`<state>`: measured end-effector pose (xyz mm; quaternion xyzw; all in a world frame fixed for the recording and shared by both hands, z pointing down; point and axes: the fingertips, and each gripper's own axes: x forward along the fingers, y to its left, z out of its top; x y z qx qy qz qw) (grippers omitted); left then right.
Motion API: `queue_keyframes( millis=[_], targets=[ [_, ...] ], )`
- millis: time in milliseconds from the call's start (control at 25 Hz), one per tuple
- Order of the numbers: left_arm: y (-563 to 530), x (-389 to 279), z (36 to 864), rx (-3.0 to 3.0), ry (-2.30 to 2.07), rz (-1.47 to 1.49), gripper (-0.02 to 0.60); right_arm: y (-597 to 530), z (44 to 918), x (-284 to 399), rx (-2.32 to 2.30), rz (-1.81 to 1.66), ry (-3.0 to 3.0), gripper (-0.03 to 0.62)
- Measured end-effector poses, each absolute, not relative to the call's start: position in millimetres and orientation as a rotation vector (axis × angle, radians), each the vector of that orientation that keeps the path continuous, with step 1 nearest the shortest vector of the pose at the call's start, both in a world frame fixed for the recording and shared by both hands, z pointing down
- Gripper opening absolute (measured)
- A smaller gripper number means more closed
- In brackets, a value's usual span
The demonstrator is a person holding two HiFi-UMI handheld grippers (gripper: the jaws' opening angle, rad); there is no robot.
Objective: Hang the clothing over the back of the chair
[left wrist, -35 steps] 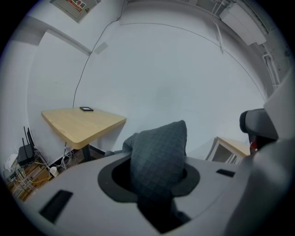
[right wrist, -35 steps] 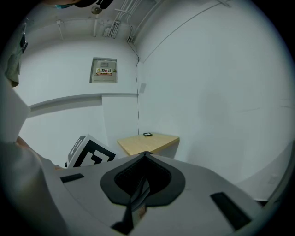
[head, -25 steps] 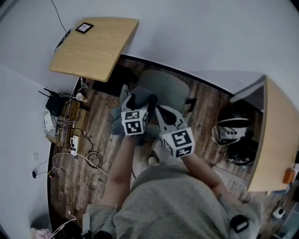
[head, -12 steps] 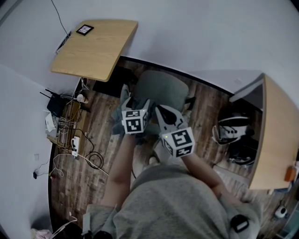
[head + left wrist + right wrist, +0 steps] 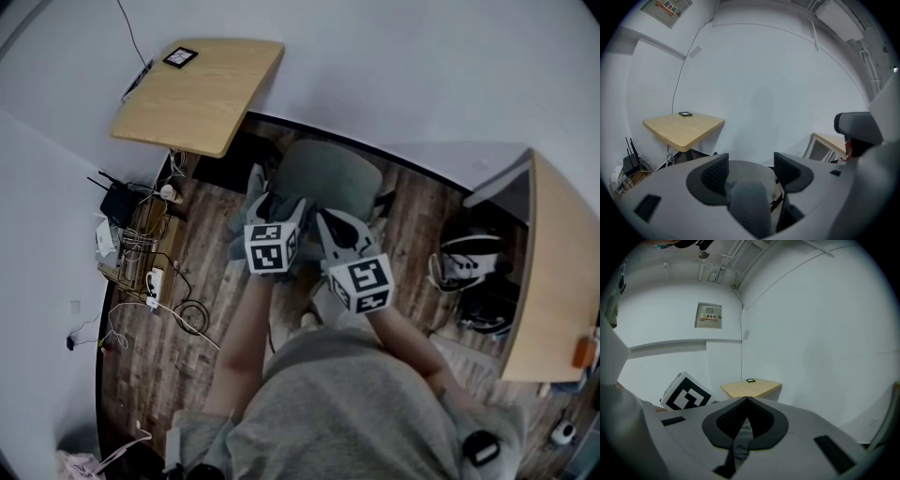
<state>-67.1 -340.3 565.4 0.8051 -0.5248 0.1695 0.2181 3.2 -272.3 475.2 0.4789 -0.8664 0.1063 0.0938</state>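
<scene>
A chair with a grey-green seat (image 5: 328, 173) stands in front of me by the wall. The grey-blue clothing (image 5: 246, 220) hangs at its near left side, under both grippers. My left gripper (image 5: 281, 211) is above it with its jaws wide apart. In the left gripper view a fold of the clothing (image 5: 750, 206) rises between the jaws, and the pads (image 5: 715, 173) stand clear of it. My right gripper (image 5: 328, 230) is beside the left one, shut on the clothing (image 5: 739, 441); its fingertips meet over the cloth.
A light wooden table (image 5: 197, 94) with a small black device (image 5: 180, 56) stands at the back left. A second desk (image 5: 558, 281) is at the right with a dark bag (image 5: 469, 272) under it. Cables and a router (image 5: 131, 244) lie on the floor at the left.
The left gripper's jaws have opened and let go of the clothing, and that gripper has drawn back and up a little. The right gripper has stayed shut on the cloth.
</scene>
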Motion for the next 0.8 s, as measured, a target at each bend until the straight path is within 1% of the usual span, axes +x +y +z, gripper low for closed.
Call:
queue_keyframes(
  millis=[120,200,280,360,520,600,640,760,800],
  targets=[
    [-328.0,-69.7,548.9,2.241,-1.452,0.407,0.302,-265.7,472.7,3.8,1.428,0.312,-2.57,-0.002],
    [-318.6,-71.6,539.2,2.248,-1.461,0.376,0.289,-261.0,472.5,4.0,1.43,0.308,-2.569,-0.002],
    [-308.4,-73.0,530.1,2.255,-1.476,0.349,0.253,-256.0,473.0,4.1,1.429,0.306,-2.567,-0.002],
    [-297.4,-74.9,521.7,2.259,-1.496,0.321,0.242,-250.3,472.9,4.1,1.429,0.305,-2.567,-0.002],
    [-275.0,-82.7,508.7,2.245,-1.552,0.283,0.19,-236.6,472.6,4.5,1.428,0.296,-2.57,-0.002],
    [-265.0,-88.5,503.0,2.234,-1.584,0.265,0.137,-229.8,472.8,4.1,1.429,0.295,-2.569,-0.002],
    [-260.0,-90.7,500.7,2.231,-1.592,0.258,0.125,-226.3,472.7,3.5,1.43,0.296,-2.569,-0.002],
    [-244.9,-96.0,496.4,2.225,-1.599,0.237,0.123,-215.9,471.8,0.7,1.427,0.29,-2.572,-0.002],
    [-239.8,-98.9,494.9,2.219,-1.612,0.229,0.107,-212.5,471.6,-0.6,1.424,0.287,-2.574,-0.002]
  ],
)
